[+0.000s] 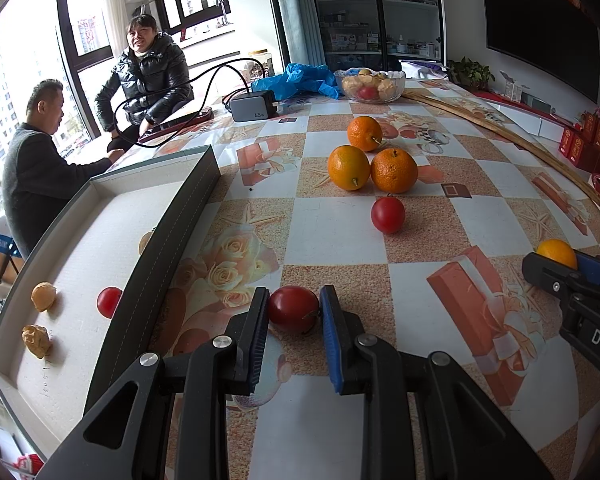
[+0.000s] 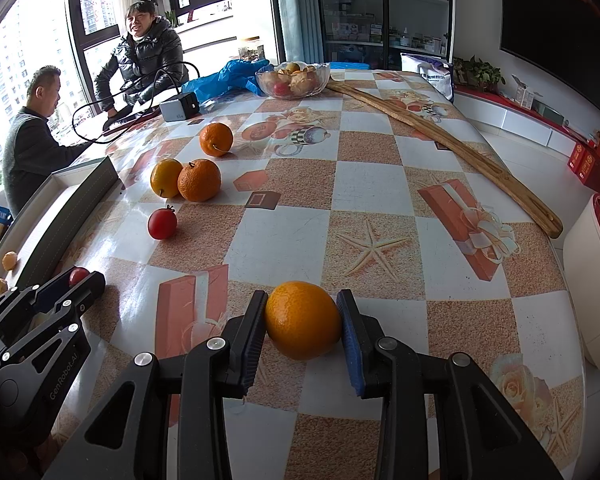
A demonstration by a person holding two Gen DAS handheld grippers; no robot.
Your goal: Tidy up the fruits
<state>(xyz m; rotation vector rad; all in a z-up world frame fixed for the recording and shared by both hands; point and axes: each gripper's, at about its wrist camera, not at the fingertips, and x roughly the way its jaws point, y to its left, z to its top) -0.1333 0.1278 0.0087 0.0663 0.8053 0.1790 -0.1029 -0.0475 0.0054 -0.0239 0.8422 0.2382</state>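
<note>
Left tool [image 1: 294, 312]: we see it clamped on a tomato [image 1: 293, 309], on the tabletop [image 1: 340, 220] just right of the box [image 1: 172, 216].
Right tool [image 2: 302, 322]: closed against an orange [image 2: 302, 320], near tabletop edge.

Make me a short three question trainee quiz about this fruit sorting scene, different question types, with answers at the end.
1. True or false: the left gripper has a tomato between its fingers.
2. What fruit sits between the right gripper fingers? A) tomato B) orange C) walnut
3. How many loose oranges are grouped mid-table?

Key: 1 true; 2 B; 3 three.
</note>
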